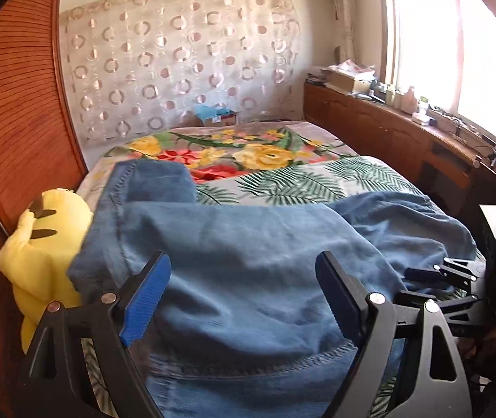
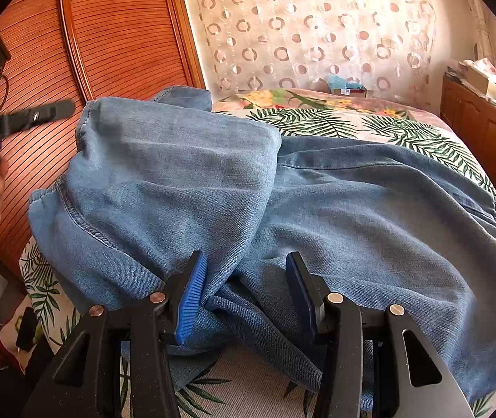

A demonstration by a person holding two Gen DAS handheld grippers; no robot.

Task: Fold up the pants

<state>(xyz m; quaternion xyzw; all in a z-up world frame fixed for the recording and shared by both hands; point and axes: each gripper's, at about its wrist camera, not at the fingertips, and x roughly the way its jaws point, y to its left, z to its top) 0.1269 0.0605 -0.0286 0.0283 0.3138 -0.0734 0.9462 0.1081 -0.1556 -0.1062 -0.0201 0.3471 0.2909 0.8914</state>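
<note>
Blue denim pants [image 1: 248, 244] lie rumpled on the bed, with the legs folded over toward the left; they also show in the right wrist view [image 2: 352, 209]. My left gripper [image 1: 242, 271] is open, its jaws wide apart above the denim with nothing between them. My right gripper [image 2: 246, 271] is open, its jaws on either side of a bunched fold of denim near the bed's front edge. The right gripper also shows at the right of the left wrist view [image 1: 418, 284]. The left gripper shows at the left of the right wrist view [image 2: 39, 115], held in a hand.
The bed has a floral and leaf-print blanket [image 1: 282, 174]. A yellow plush toy [image 1: 42, 244] sits at the bed's left edge against a wooden slatted wardrobe [image 1: 11, 122]. A wooden cabinet [image 1: 404, 132] with clutter runs along the right under the window. A small box [image 1: 216, 115] stands at the bed's far end.
</note>
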